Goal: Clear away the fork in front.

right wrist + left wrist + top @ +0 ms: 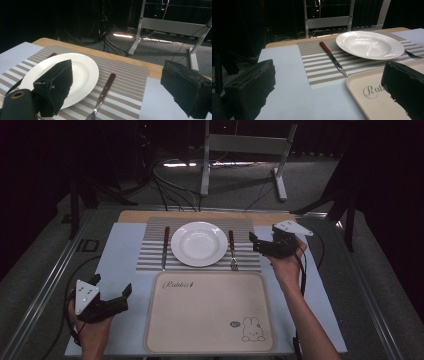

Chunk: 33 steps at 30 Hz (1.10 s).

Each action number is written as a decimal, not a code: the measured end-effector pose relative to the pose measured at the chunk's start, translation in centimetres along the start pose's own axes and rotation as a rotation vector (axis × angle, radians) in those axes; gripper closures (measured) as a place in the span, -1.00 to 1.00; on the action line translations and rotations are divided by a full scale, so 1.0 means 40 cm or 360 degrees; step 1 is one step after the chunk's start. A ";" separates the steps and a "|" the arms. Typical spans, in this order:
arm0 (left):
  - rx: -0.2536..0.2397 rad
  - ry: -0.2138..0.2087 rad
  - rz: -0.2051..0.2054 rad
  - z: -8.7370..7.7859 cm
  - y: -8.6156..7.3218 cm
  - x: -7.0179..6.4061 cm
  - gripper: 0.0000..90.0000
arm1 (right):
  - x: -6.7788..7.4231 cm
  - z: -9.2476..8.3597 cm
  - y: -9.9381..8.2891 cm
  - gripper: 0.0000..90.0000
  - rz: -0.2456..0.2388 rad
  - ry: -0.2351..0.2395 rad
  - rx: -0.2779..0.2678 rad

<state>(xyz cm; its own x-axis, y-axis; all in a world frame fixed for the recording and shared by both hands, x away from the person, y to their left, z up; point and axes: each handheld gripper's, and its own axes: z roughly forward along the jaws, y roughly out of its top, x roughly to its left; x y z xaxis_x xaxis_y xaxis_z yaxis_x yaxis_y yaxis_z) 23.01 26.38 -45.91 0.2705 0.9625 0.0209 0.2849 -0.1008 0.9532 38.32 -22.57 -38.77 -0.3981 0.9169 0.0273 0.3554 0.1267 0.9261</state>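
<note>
Fork lies just beside the open, empty right gripper.

Bare forearms, black two-jaw left gripper and right gripper — grey triangular top plates, trailing black cables

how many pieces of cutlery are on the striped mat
2: a knife left of the plate, and a fork right of it. Nothing seems hidden.

High view looks forward and down over the whole table. Both gripper views sit low and close, sharing the plate and striped mat.
</note>
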 end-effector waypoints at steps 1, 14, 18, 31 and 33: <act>0.0000 0.0000 0.0001 0.000 0.000 0.000 -1.00 | 0.001 0.003 0.001 -0.77 0.0001 -0.0001 0.0002; 0.0000 0.0001 0.0003 0.000 0.000 0.000 -1.00 | 0.003 0.050 0.025 -0.77 0.0004 -0.0020 0.0013; 0.0000 0.0000 0.0000 0.000 0.000 0.000 -1.00 | 0.000 0.067 0.034 -0.77 0.0008 -0.0029 0.0018; -0.0004 -0.0002 -0.0007 0.000 0.000 0.001 -1.00 | -0.009 0.143 0.028 -0.77 0.0010 -0.0072 0.0073; -0.0003 -0.0003 -0.0005 0.000 0.000 0.000 -1.00 | -0.010 0.158 0.021 -0.77 0.0012 -0.0076 0.0092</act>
<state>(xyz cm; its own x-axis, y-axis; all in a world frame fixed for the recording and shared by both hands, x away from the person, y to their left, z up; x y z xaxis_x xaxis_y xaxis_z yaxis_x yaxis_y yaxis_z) 23.03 26.40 -45.92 0.2712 0.9624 0.0171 0.2840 -0.0970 0.9539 44.13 -20.43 -40.40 -0.3549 0.9348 0.0147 0.4071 0.1404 0.9025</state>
